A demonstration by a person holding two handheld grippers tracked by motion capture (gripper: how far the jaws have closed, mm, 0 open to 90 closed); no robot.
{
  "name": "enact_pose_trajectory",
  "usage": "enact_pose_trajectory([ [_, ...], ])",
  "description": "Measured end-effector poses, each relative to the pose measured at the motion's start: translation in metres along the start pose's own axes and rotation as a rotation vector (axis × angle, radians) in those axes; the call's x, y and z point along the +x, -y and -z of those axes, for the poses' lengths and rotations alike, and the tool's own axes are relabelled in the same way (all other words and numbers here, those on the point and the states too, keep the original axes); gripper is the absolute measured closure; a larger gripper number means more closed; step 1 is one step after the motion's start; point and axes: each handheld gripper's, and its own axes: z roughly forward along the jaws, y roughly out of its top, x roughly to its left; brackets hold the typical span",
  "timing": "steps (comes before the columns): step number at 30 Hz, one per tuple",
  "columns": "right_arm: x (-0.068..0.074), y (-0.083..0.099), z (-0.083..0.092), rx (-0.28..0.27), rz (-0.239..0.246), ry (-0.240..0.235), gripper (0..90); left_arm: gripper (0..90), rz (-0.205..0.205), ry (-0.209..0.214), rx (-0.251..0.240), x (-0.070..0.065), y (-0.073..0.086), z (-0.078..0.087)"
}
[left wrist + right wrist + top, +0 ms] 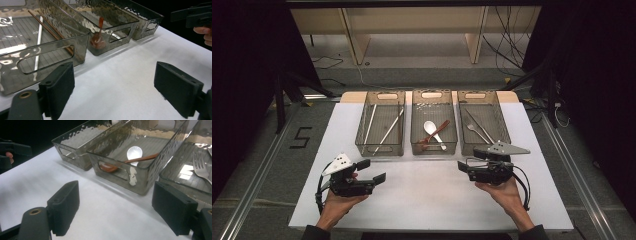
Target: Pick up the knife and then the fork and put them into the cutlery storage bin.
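— Nearest item first: what is it?
— Left gripper (374,170), held in a hand (337,202) at the near edge of the white tabletop (427,195). Fingers (58,87) spread wide, nothing between them, bare tabletop beneath.

— Second item?
— Right gripper (468,160), held in the other hand (507,195). Fingers (65,206) likewise parted wide with nothing gripped; a grey three-cornered plate sits on top of it. Its fingers point toward the left gripper, well apart from it.

— What lies beyond the fingers?
— Three smoky clear bins in a row, all on the tabletop. Left bin (380,129), ahead of the left fingers: a white chopstick (38,47) and brown chopsticks (51,32) lying lengthwise. Middle bin (434,127), between the two grippers and farther off: a white spoon (431,129) and a reddish-brown spoon (434,134), crossed, the brown one's bowl toward the near wall. Right bin (482,125), just beyond the right fingers: a metal fork (201,167), with another slim metal piece next to it that I cannot identify.

— Contact with any bin?
— None. Both pairs of fingers stand clear of the bins' near walls, the right pair closer to its bin than the left pair.
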Motion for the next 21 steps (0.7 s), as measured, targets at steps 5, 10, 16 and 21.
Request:
enact_pose_trajectory([
  [5, 0.002, 0.008, 0.005, -0.013, 0.000, -0.002, 23.0, 16.4, 0.015, 0.006, -0.008, 0.002, 0.001, 0.002],
  [10, 0.007, 0.015, 0.008, -0.014, 0.002, -0.011, 22.6, 16.4, 0.013, 0.011, 0.004, 0.002, 0.001, 0.001],
  [16, 0.008, 0.025, 0.013, -0.023, 0.006, -0.005, 22.6, 16.3, 0.016, 0.014, 0.008, 0.001, 0.001, -0.001],
  [21, 0.009, 0.031, 0.015, -0.025, 0.011, -0.006, 21.3, 16.2, 0.014, 0.023, 0.018, 0.000, 0.002, -0.002],
])
